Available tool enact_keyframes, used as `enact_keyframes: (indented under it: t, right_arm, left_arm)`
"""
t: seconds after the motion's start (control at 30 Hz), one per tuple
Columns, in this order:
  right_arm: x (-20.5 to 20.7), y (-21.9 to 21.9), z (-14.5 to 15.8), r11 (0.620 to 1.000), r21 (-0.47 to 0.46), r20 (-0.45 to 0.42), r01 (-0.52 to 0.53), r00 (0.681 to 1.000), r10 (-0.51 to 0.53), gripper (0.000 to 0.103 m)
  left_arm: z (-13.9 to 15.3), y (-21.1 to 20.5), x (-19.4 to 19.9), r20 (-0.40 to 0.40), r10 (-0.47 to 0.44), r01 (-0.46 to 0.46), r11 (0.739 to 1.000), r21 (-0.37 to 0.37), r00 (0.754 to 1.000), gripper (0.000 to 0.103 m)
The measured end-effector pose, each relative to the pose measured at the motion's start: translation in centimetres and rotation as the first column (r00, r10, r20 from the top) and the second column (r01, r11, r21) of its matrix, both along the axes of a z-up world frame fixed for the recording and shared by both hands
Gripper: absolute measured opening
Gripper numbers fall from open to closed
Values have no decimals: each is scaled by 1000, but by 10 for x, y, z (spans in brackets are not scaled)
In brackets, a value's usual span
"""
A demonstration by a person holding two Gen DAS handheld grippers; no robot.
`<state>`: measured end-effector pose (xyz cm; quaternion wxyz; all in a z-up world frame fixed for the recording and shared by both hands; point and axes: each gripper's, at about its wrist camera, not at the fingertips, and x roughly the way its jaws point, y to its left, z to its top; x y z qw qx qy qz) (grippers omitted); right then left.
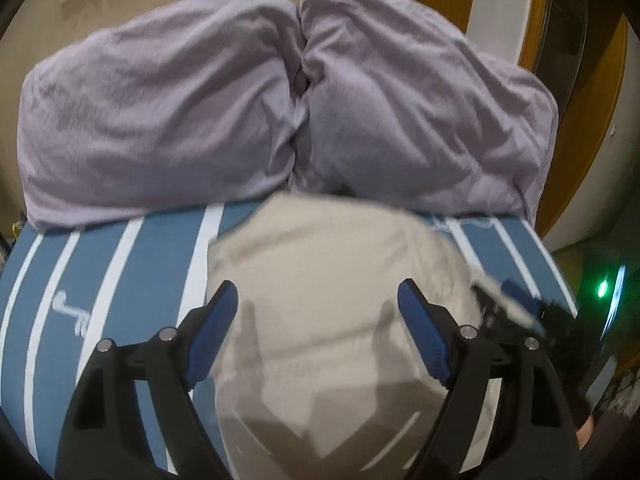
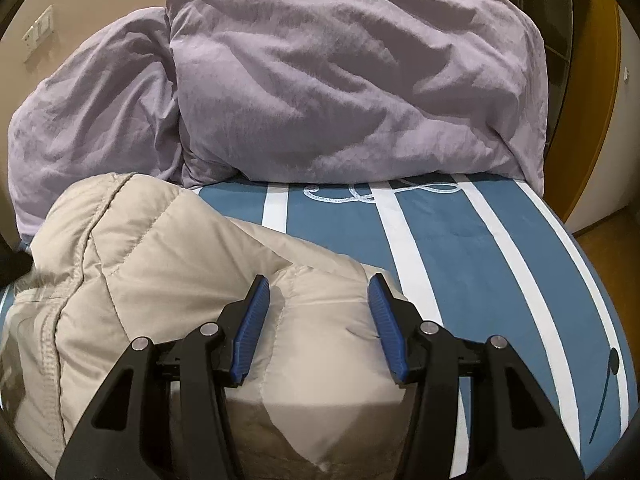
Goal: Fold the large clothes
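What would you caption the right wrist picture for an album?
Open right gripper poised over a beige quilted puffer jacket on a blue-and-white striped bed sheet.

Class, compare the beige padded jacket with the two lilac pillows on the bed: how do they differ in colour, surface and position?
Colour: the jacket is beige; the pillows are lilac.
Surface: the jacket is quilted with stitched seams; the pillows are plain, creased cloth.
Position: the jacket lies near the cameras, under both pairs of jaws; the pillows sit behind it at the far end.
Shared: both are soft and puffy, and both rest on the blue and white striped sheet.
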<state>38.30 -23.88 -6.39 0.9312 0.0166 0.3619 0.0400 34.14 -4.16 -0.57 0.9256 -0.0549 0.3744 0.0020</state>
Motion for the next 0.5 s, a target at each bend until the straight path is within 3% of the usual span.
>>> enact_keyframes:
  t: [0.13, 0.23, 0.5]
  right_arm:
    - [0, -1, -2, 1000, 0, 1, 2, 1000, -2, 54]
    - [0, -1, -2, 1000, 1, 3, 1, 1000, -1, 55]
    - [-1, -1, -5, 1000, -1, 14, 3, 1000, -3, 56]
  left_arm:
    - [1, -5, 16, 5, 1, -1, 1000, 26, 1000, 83]
    - [-17, -8, 24, -42, 5, -3, 999, 43, 999, 83]
    - [-35, -7, 25, -36, 20, -18, 998, 54, 999, 94]
